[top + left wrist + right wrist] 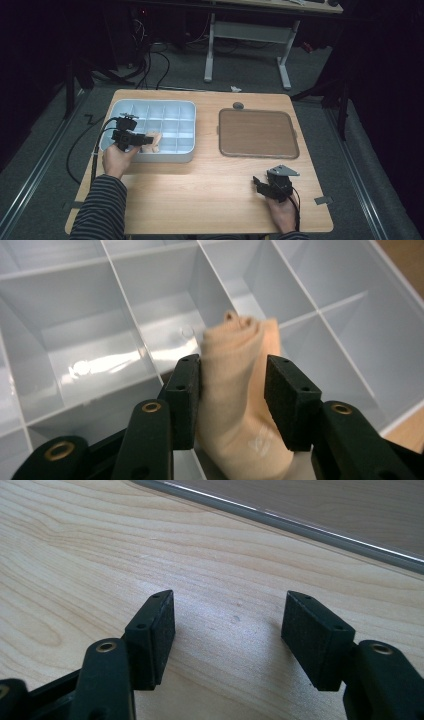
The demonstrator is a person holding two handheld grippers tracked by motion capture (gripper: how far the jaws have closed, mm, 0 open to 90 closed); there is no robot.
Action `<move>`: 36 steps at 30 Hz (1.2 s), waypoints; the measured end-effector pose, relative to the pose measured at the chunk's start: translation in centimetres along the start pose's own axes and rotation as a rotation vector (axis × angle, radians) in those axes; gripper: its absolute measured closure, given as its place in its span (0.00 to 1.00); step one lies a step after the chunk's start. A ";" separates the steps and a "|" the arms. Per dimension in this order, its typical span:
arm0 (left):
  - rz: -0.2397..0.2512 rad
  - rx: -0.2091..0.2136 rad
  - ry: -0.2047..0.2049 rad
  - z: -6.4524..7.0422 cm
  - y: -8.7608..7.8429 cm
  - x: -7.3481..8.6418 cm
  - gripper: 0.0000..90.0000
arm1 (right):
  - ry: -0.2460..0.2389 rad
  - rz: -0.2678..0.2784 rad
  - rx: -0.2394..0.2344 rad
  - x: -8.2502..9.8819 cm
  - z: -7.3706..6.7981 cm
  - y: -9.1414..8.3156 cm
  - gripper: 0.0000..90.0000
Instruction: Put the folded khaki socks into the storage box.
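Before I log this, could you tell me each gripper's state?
Left gripper: open around the rolled beige cloth; right pad clear of it.
Right gripper: open, empty.

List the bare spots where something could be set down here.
The brown tray is bare. So is the table between the two hands, in front of the divided bin. It is crowded at the bin's near left, where the left gripper straddles a beige cloth.
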State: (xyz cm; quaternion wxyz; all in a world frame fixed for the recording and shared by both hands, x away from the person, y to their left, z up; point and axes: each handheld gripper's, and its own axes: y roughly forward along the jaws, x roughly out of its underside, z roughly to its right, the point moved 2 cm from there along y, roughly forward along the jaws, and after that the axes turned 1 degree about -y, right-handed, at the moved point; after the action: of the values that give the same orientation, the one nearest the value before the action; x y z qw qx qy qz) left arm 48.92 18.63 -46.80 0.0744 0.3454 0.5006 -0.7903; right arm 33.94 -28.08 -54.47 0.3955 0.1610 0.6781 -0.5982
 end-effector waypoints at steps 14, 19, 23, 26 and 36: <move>-0.036 -0.039 -0.004 0.1 1.1 0.1 0.88 | 0.003 -0.001 -0.001 0.0 0.0 0.0 0.42; -0.101 -0.063 0.013 0.2 2.0 0.4 0.90 | 0.002 0.000 -0.001 0.0 0.0 0.0 0.42; -0.144 -0.082 0.019 0.4 2.8 0.6 0.90 | -0.001 0.001 -0.001 0.0 0.0 0.0 0.42; -0.167 -0.070 -0.003 0.1 2.9 0.5 0.90 | 0.001 0.000 0.000 0.0 0.0 0.0 0.42; -0.171 -0.074 -0.048 -0.1 2.9 0.5 0.86 | 0.000 0.000 0.000 0.0 0.0 0.0 0.42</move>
State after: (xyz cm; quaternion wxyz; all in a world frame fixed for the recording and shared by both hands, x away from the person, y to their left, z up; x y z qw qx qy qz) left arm 49.94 17.44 -49.26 0.0313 0.2794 0.5553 -0.7827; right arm 33.94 -28.09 -54.47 0.3954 0.1611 0.6782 -0.5981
